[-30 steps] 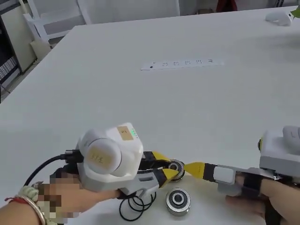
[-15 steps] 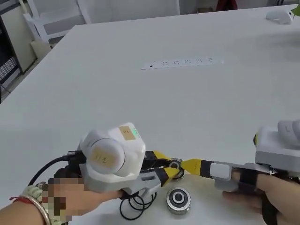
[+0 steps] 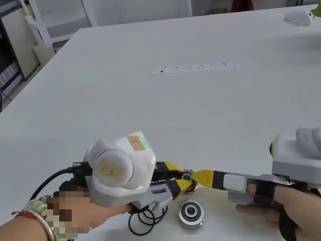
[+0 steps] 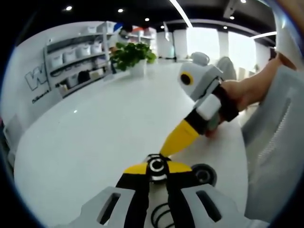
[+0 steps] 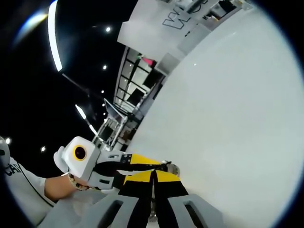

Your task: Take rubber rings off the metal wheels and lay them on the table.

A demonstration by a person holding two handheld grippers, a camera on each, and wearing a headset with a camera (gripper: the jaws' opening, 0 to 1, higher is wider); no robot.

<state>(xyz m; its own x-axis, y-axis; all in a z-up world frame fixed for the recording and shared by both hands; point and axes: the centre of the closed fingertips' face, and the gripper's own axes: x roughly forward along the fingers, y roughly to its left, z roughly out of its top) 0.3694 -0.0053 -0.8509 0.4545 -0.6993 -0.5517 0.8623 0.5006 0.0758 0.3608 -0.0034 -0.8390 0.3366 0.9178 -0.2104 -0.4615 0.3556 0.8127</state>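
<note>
Near the front edge of the tabletop [image 3: 150, 115], the left hand-held gripper [image 3: 183, 181] was clenched on a small metal wheel [image 3: 187, 175]. The right hand-held gripper [image 3: 197, 177], jaws pressed together, touched its rim; whether it pinched a ring was unclear. Stripping that wheel seemed the step in hand. The next move called for a steady pull away, then laying the ring beside the loose rubber rings [image 3: 145, 221] and the second wheel [image 3: 190, 213]. Tan stickers [image 3: 133, 142] on the left housing were unreadable; a wall sign [image 4: 35, 78] began with "W".
</note>
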